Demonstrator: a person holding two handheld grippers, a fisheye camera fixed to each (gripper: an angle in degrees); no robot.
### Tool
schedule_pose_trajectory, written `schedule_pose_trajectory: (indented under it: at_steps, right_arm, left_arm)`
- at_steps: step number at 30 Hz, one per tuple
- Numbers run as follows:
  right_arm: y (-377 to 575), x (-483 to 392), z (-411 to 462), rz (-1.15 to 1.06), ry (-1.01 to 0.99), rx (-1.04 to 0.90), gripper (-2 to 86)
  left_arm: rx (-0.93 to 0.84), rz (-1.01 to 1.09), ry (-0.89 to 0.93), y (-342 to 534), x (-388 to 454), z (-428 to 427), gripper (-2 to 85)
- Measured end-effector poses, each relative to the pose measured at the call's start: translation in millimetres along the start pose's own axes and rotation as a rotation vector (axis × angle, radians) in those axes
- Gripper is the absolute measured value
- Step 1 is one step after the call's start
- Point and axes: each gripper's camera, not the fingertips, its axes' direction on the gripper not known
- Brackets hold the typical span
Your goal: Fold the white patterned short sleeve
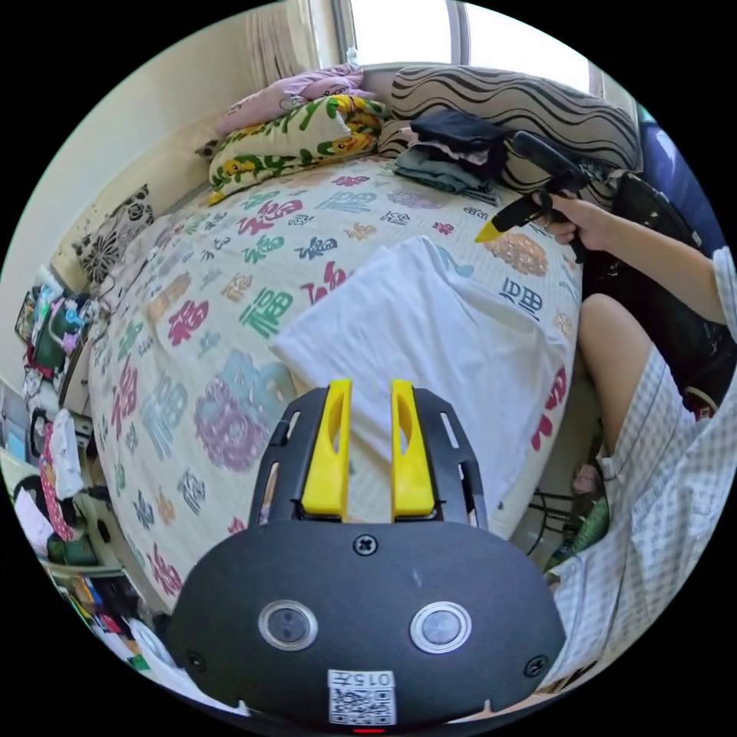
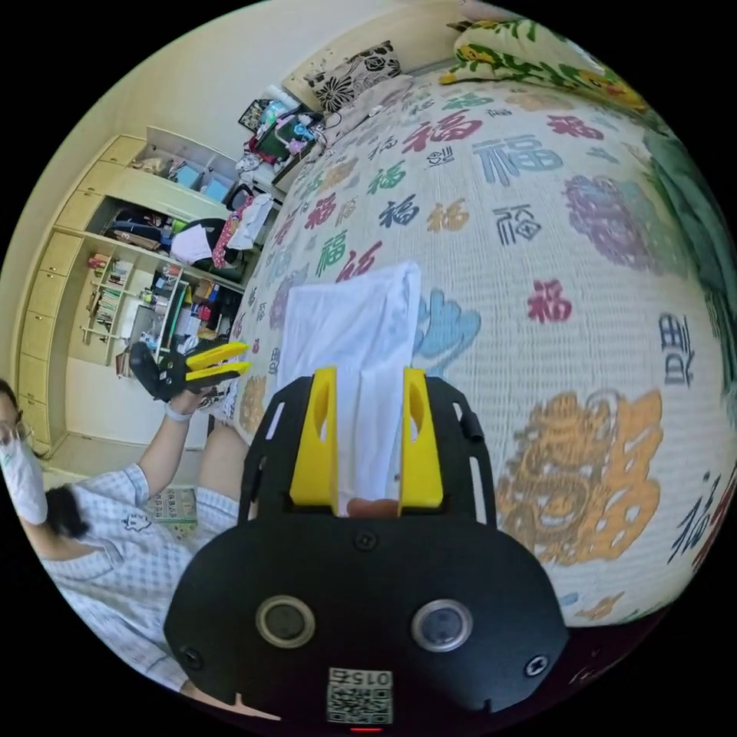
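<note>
The white short sleeve (image 1: 430, 330) lies folded into a smooth, soft rectangle on the bed (image 1: 230, 322), near its edge beside the person's knee (image 1: 606, 330). The bed's cover is a ribbed weave printed with large coloured characters. The left gripper (image 1: 370, 399) hovers above the garment's near end, its hard yellow fingers (image 1: 330, 453) apart and holding nothing. The right gripper (image 2: 370, 388) likewise has its fingers spread over the cloth. A stack of folded clothes (image 1: 453, 150) and a floral pillow (image 1: 292, 142) sit by the bed's far edge
</note>
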Motion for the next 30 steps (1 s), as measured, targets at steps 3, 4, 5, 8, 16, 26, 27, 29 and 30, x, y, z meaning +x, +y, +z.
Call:
schedule_pose_trajectory:
  at_steps: [3, 4, 5, 8, 16, 26, 27, 29, 30]
  right_arm:
    - [-40, -2, 15, -0.022, 0.036, -0.045, 12.5]
    - [-53, -1, 23, -0.026, 0.063, -0.079, 11.5]
    - [-58, 0, 28, -0.033, 0.070, -0.102, 9.8]
    - [-80, 9, 45, -0.042, 0.051, -0.202, 2.6]
    - [-128, 16, 38, -0.120, 0.013, -0.243, 0.5]
    - [-157, 27, 47, -0.067, -0.066, -0.266, 0.6]
    - [-159, 28, 45, -0.065, -0.098, -0.257, 0.6]
    - [-162, 30, 41, -0.064, -0.122, -0.256, 0.8]
    - [-165, 29, 38, -0.076, -0.113, -0.258, 0.9]
  left_arm:
    - [-0.002, 0.089, 0.094, -47, -55, 34, 7.0]
    - [0.003, 0.110, 0.124, -61, -76, 49, 6.9]
    - [-0.004, 0.116, 0.129, -67, -86, 57, 6.9]
    - [-0.122, 0.136, 0.179, -83, -130, 102, 4.8]
    - [-0.202, 0.058, 0.226, -41, -245, 128, 0.1]
    - [-0.057, 0.045, 0.302, -46, -286, 141, 5.2]
    - [-0.122, 0.090, 0.294, -51, -285, 158, 3.3]
    - [-0.215, 0.166, 0.239, -50, -286, 178, 1.0]
    - [-0.223, 0.182, 0.240, -46, -291, 182, 0.4]
